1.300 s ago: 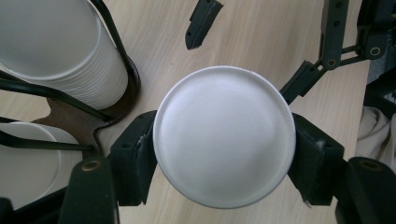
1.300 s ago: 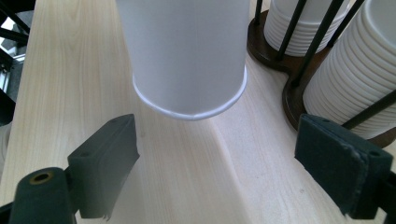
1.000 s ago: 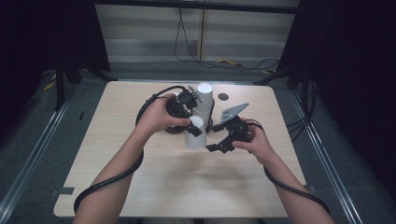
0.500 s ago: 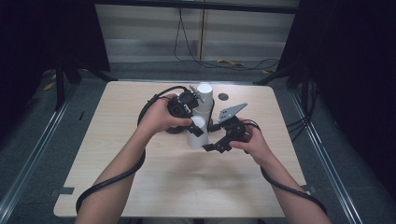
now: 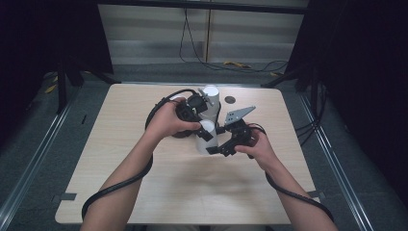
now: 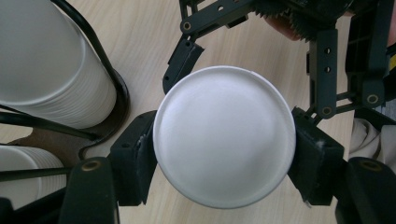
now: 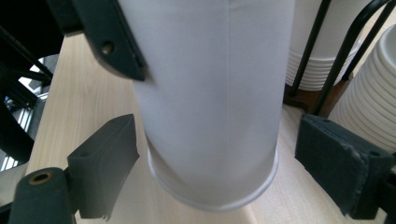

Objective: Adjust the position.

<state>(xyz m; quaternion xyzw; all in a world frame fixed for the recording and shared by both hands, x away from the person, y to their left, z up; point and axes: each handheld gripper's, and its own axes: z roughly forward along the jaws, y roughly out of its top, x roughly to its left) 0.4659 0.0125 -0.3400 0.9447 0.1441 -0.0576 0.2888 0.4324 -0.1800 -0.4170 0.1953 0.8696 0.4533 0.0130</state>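
A white paper cup point(image 5: 206, 138) stands upside down near the middle of the wooden table point(image 5: 120, 159). My left gripper point(image 5: 207, 130) comes from above and is shut on its upper end. In the left gripper view the cup's round base point(image 6: 224, 140) sits pressed between both pads point(image 6: 135, 154). My right gripper point(image 5: 215, 149) is level with the lower part of the cup point(image 7: 210, 93), near the rolled rim. Its jaws stand open on either side, and the right pad point(image 7: 336, 154) is clearly apart from the cup wall.
Behind the cup, a black wire holder point(image 6: 105, 70) on a brown base keeps two stacks of white cups point(image 5: 210, 98); the stacks point(image 7: 369, 102) are close to my right gripper. A small dark disc point(image 5: 230, 99) lies at the table's far side.
The right gripper has edged slightly left toward the cup. The left gripper and the cup have stayed in place.
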